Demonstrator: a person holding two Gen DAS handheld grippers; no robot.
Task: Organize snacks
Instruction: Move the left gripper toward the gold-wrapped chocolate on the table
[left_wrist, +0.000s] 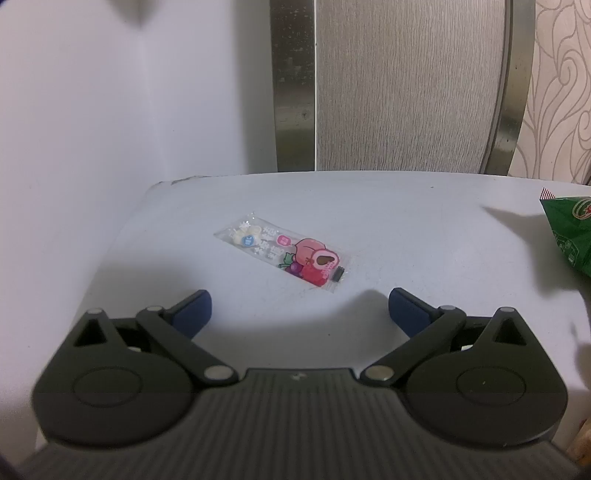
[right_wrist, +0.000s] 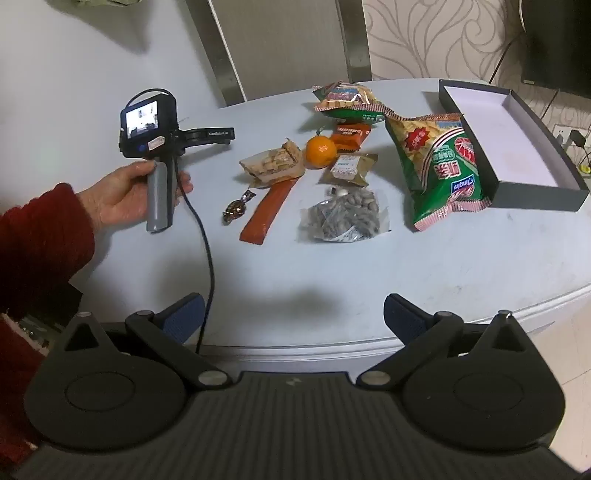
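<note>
Snacks all loose on the table (right_wrist: 406, 266): chip bags (right_wrist: 439, 162), nuts (right_wrist: 345, 218), tangerine (right_wrist: 320, 150), candy packet (left_wrist: 282, 254) off alone. Black box (right_wrist: 532, 184) empty, so I judge nothing sorted yet. Left hand-held gripper (left_wrist: 299, 314) and right hand-held gripper (right_wrist: 293, 317) both wide, holding nothing.

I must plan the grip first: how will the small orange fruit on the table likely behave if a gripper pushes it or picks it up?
The orange fruit looks round, so a sideways push would probably make it roll toward the nearby packets. Its skin seems smooth and soft, so it may slip or bruise under a hard squeeze. It stands free on the table, so a grasp from above looks possible.
</note>
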